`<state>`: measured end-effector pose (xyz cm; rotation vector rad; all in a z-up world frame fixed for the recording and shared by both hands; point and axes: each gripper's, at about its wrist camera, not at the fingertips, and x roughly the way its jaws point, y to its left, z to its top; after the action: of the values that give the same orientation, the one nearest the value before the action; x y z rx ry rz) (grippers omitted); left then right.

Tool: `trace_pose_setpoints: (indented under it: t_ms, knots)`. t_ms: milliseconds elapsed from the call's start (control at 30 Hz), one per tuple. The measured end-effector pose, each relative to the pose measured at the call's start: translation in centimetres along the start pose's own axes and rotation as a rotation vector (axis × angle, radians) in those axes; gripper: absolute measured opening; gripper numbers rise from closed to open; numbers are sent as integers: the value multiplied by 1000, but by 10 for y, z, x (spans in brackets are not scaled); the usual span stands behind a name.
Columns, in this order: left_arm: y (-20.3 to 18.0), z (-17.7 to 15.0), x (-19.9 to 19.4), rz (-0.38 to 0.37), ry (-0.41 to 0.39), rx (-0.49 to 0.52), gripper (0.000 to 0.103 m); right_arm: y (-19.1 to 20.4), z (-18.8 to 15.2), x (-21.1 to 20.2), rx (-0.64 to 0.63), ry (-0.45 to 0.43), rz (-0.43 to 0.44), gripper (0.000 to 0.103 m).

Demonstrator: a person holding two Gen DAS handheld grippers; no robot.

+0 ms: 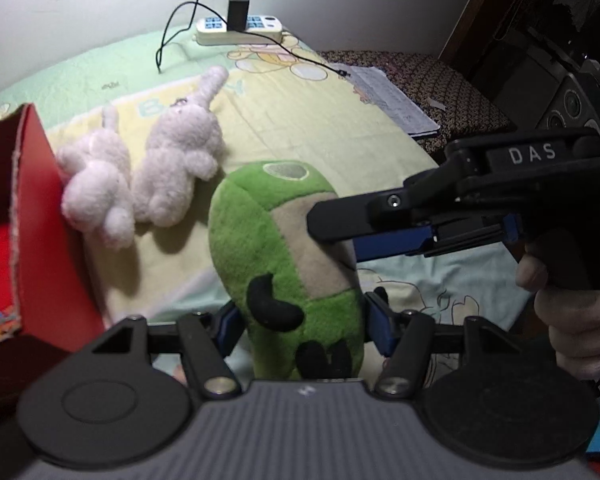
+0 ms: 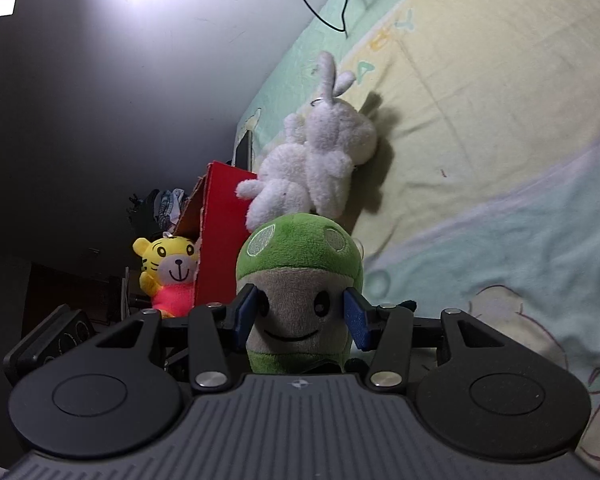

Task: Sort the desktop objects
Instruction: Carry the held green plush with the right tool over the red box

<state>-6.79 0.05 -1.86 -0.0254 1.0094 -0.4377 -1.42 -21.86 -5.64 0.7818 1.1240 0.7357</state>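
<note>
A green mushroom plush [image 1: 276, 248] with a grey face is held off the bed by both grippers. My left gripper [image 1: 300, 328] is shut on its lower body. My right gripper [image 2: 300, 312] is shut on its face [image 2: 296, 316], just under the green cap; it also shows in the left wrist view [image 1: 336, 236], coming in from the right. A white rabbit plush [image 1: 152, 168] lies on the blanket beyond, against a red cardboard box [image 1: 40, 240]. A yellow tiger plush [image 2: 168, 272] sits in the box.
A white power strip [image 1: 240, 30] with a black charger and cable lies at the far edge of the pastel blanket [image 1: 300, 120]. Papers [image 1: 392, 100] lie on a patterned cloth at the right. Dark speakers [image 1: 572, 100] stand at the far right.
</note>
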Motion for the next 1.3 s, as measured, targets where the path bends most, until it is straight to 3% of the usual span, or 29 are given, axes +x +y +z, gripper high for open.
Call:
trace_pose_setpoints:
  t_ms: [433,733,933,1300]
  knots:
    - [65,12,-113,22,-213,17,63,108,-8,29,-170,-114,121,50]
    - [122,30,-162,125,-325,45,63,170,8,81,-290,-175,194,51]
    - [163,37,-159,160,-324,10,63,185,22,122,-316,-156,185,51]
    - [206,23,-111,138,-225,-94,63,176,18,171,-355,-82,50,51]
